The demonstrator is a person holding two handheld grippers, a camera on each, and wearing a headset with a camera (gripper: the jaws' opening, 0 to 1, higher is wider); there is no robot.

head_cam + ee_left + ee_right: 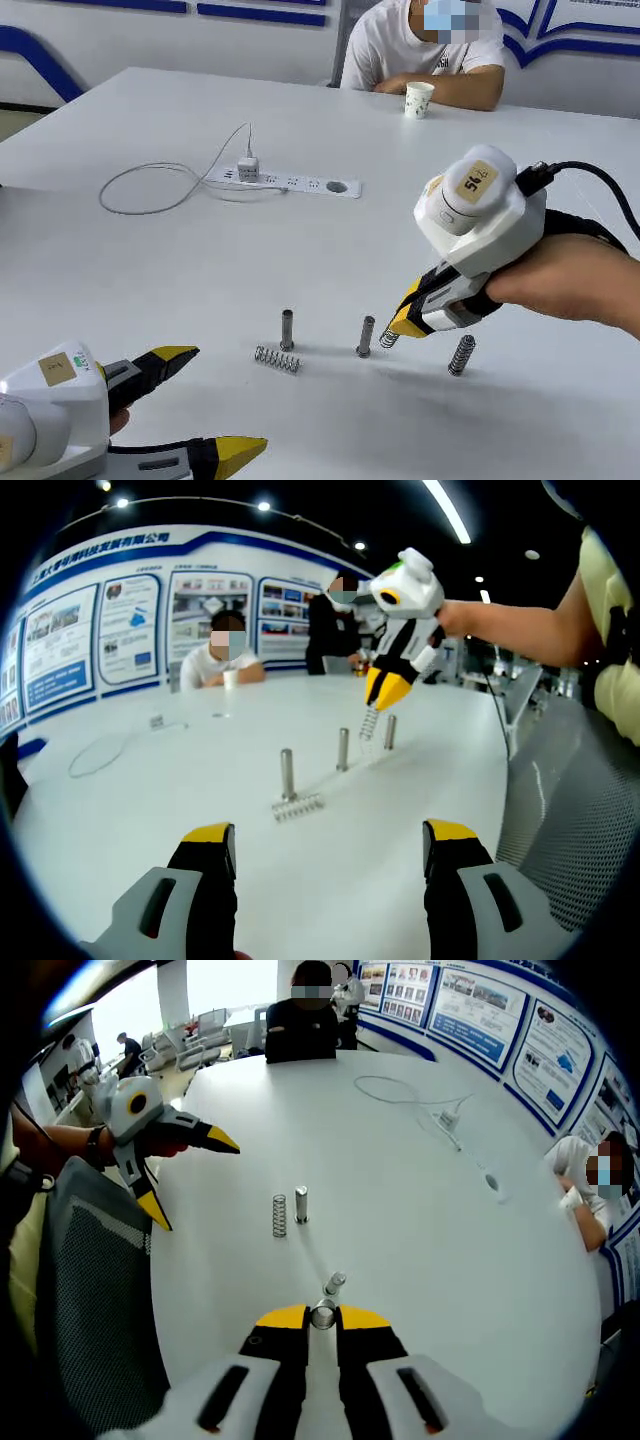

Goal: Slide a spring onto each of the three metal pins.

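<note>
Three metal pins stand upright on the white table. The left pin is bare, with a loose spring lying flat beside it. The middle pin is bare too. A spring sits around the right pin. My right gripper is shut on another spring, tilted just right of the middle pin's top. In the right gripper view this spring sits between the jaws, close behind the middle pin. My left gripper hangs open at the near left with nothing in it.
A white power strip with a plugged charger and looping cable lies mid-table. A paper cup stands at the far edge, by a seated person's arms. Bare table surrounds the pins.
</note>
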